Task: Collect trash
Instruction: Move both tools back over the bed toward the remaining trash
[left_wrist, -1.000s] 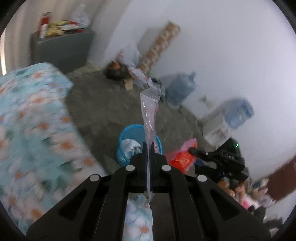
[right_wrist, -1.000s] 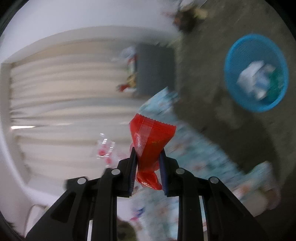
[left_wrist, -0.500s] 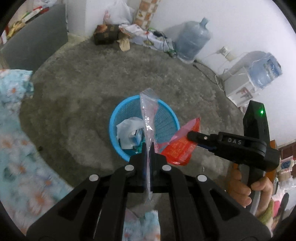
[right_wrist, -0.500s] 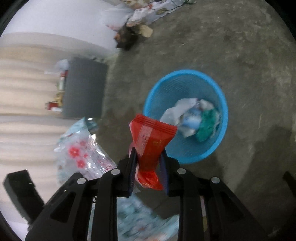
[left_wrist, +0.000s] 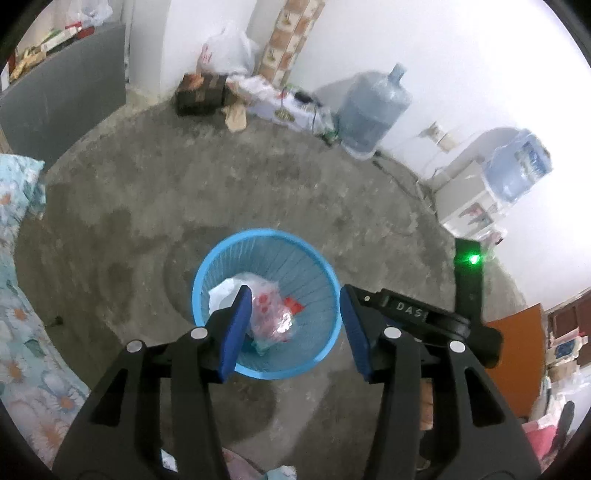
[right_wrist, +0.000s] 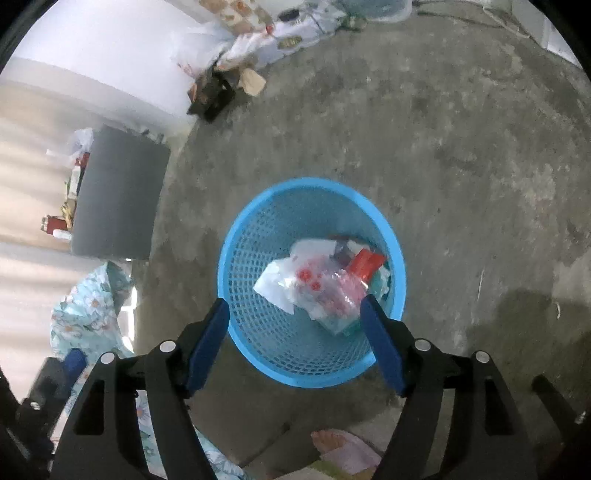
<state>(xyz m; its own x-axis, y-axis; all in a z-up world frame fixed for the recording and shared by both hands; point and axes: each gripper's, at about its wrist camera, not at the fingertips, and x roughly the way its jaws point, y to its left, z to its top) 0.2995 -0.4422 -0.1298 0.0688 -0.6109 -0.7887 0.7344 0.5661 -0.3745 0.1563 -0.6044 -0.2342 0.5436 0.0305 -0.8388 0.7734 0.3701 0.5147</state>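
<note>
1. My left gripper (left_wrist: 293, 325) hangs above the blue mesh basket (left_wrist: 317, 354), its jaws just sprung apart with nothing between the pads.
2. My right gripper (right_wrist: 295, 339) points down at the same basket (right_wrist: 258, 295), its jaws also just widened and bare.
3. The clear red-dotted bag (right_wrist: 325, 291) and the red wrapper (right_wrist: 365, 264) lie inside the basket on white paper.
4. The basket stands on the grey concrete floor (right_wrist: 461, 147).

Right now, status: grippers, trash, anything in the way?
Left gripper and right gripper open, jaws just opened, nothing between them. Clear spotted bag and red wrapper lie in blue basket. Nothing blocking above the basket.
</note>
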